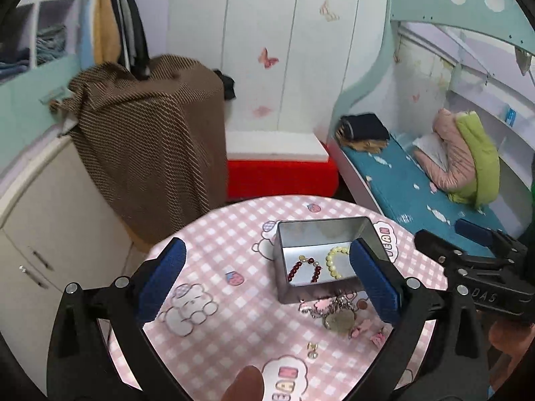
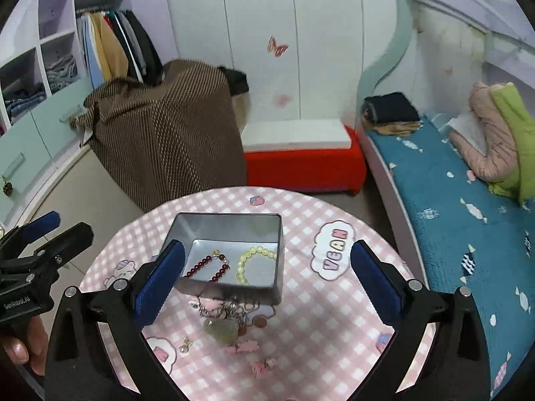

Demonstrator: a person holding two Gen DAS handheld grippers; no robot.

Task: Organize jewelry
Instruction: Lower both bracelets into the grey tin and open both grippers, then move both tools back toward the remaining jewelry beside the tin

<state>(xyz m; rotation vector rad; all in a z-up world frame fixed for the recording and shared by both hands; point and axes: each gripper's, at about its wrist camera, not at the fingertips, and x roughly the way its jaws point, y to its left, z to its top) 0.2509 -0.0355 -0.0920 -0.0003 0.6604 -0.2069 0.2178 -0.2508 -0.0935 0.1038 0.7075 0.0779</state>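
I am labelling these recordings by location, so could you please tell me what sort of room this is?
Most likely a child's bedroom: a bunk bed with a blue mattress on the right, an open wardrobe of hanging clothes on the left, and butterfly stickers on the white wall panels.

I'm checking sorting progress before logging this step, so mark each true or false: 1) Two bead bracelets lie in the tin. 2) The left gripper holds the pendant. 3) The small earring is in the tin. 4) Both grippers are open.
1) True: the red bracelet and yellow bracelet lie in the tin.
2) False: the left gripper is empty; the pendant lies on the table.
3) False: the earring lies on the table.
4) True: the right gripper is open too.
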